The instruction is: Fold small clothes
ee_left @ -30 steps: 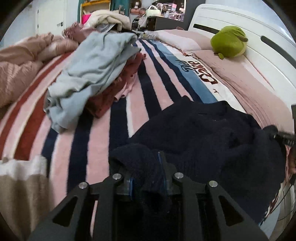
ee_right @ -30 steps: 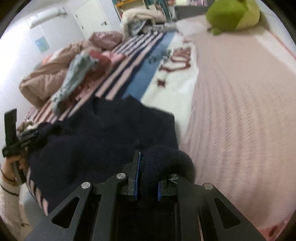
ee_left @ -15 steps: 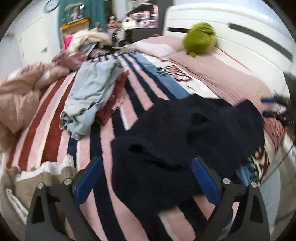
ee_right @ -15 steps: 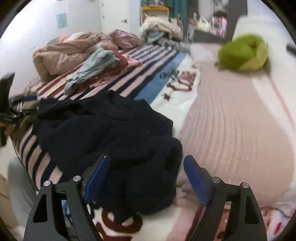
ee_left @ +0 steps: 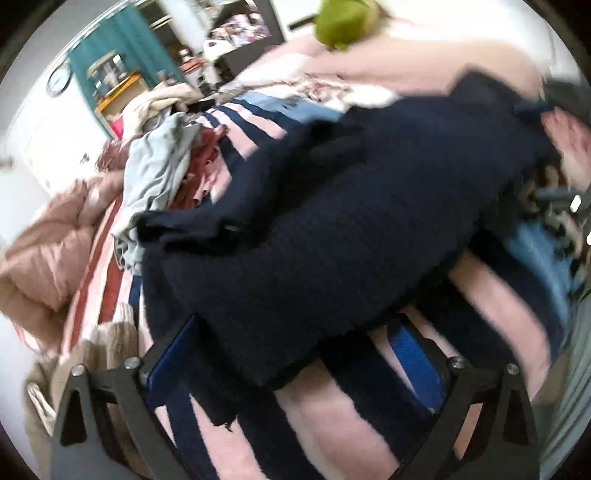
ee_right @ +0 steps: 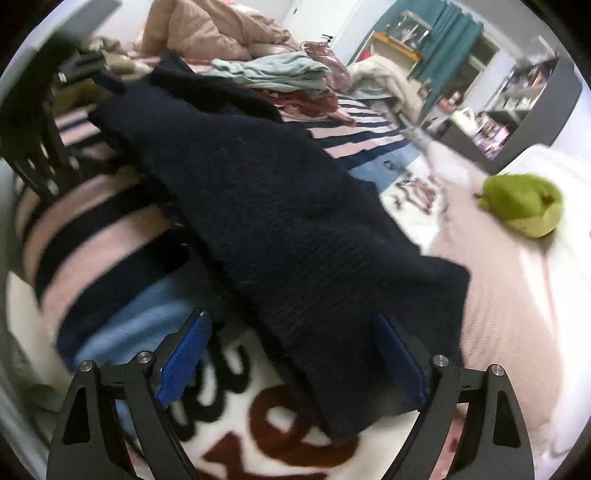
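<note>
Both tongs gape wide, nothing pinched: left tongs [ee_left: 291, 354] and right tongs [ee_right: 291, 354] have just been opening over the navy sweater [ee_right: 280, 206]. Sweater lies bunched near the bed's [ee_right: 517, 280] front edge. Risk: lumpy layers give a crooked fold, or it slides off.

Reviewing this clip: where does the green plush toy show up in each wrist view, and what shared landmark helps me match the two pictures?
Left wrist view: the green plush toy sits at the top edge, right of centre, partly cut off and blurred.
Right wrist view: the green plush toy lies at the right, at mid height, on the pale bed cover.
Shared landmark: the dark navy knit garment fills the middle of both views, spread on the striped blanket.
</note>
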The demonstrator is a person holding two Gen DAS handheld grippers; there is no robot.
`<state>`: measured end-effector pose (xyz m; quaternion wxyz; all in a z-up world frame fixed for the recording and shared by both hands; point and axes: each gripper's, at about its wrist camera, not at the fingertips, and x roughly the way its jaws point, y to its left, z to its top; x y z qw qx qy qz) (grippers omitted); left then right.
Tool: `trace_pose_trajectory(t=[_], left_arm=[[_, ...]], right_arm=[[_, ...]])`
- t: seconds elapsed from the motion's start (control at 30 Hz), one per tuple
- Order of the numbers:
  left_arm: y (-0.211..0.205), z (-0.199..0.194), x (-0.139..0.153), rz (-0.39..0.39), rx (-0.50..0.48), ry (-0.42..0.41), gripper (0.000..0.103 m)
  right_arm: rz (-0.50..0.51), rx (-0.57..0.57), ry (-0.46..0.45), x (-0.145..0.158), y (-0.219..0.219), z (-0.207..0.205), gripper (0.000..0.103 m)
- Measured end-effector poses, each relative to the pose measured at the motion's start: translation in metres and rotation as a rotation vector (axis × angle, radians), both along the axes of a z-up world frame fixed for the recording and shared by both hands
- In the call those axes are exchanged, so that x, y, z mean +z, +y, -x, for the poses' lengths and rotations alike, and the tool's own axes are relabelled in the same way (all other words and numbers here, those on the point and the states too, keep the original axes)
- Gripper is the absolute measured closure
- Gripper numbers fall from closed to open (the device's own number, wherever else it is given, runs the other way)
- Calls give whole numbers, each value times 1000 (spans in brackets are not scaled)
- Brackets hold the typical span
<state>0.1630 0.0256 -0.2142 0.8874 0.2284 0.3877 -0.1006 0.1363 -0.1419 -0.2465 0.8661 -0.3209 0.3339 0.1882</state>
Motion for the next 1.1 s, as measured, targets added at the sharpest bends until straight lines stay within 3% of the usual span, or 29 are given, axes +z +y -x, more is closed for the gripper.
trace_pose_trajectory(t=[0.07,0.13,0.17,0.23,0.3,0.33,0.4,0.47,0.63,0.77,0.93,0.97,1.0,1.03,1.1], left_arm=[[9,1,14,50,20,-16,19],[12,-2,18,55,35,-19,44],[16,-4,19,73,39,-1,51],[22,-7,20,127,43,27,57],[22,-7,21,134,36,17,65],[21,-6,23,130,29,10,78],[19,-6,27,126,32,-3,94],[19,-9,34,136,33,-3,99],[29,-32,66,190,52,-53,99],[35,-78,86,224,112,-63,99],[36,-153,69,200,213,-45,94],[39,-173,58,204,255,-30,92],[43,-184,51,207,290,-18,79],[48,-194,43,207,338,-8,58],[59,-204,34,210,414,-7,41]], right_arm=[[-12,-24,-24,6,-5,-2,25],[-63,-47,-26,18,-14,-6,32],[-74,-52,-34,22,-16,-6,38],[-74,-56,-72,31,-18,-5,58],[-69,-80,-101,36,-19,-8,89],[-86,-83,-92,39,-22,-11,90],[-107,-84,-65,42,-23,-21,97],[-114,-78,-54,46,-20,-26,97],[-132,-65,-52,65,-20,-38,97],[-181,-112,-16,85,-27,-73,97],[-196,-215,10,85,-30,-149,96],[-189,-237,24,80,-29,-166,89],[-178,-264,36,73,-28,-182,77],[-152,-296,47,64,-27,-199,72],[-108,-327,53,52,-29,-215,57]])
